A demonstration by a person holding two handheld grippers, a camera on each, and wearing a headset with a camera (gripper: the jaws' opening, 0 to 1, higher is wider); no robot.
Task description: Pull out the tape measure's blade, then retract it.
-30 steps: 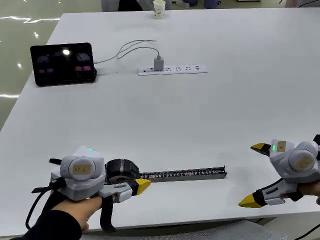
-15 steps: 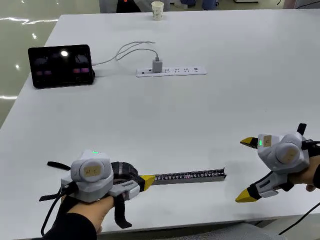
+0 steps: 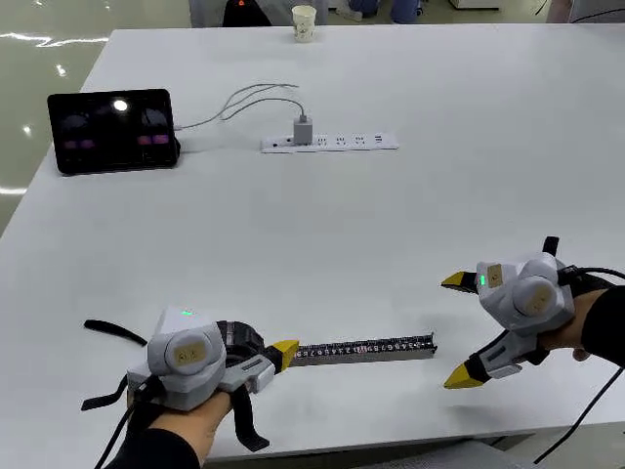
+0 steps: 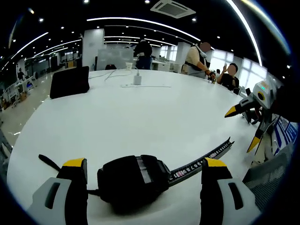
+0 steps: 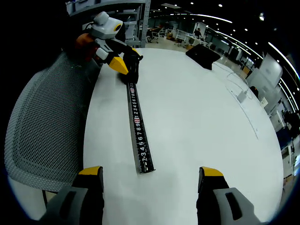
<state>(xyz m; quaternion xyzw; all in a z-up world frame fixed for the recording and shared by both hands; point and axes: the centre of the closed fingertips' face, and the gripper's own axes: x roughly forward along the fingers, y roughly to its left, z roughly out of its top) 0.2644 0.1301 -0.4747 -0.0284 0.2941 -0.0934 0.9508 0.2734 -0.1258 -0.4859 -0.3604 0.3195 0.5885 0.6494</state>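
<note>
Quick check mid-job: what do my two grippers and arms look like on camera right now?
The left gripper and right gripper match: rounded light-grey housings with a tan label and a green light, and grey-and-black jaws ending in yellow tips. A black cable trails from each, and both sleeves are black.

A tablet (image 3: 112, 130), power strip (image 3: 330, 143) and paper cup (image 3: 304, 22) occupy the white table (image 3: 439, 195).

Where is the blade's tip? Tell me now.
In the head view, the blade's tip lies on the table near its front edge, just left of the open right tool, not touching it.
</note>
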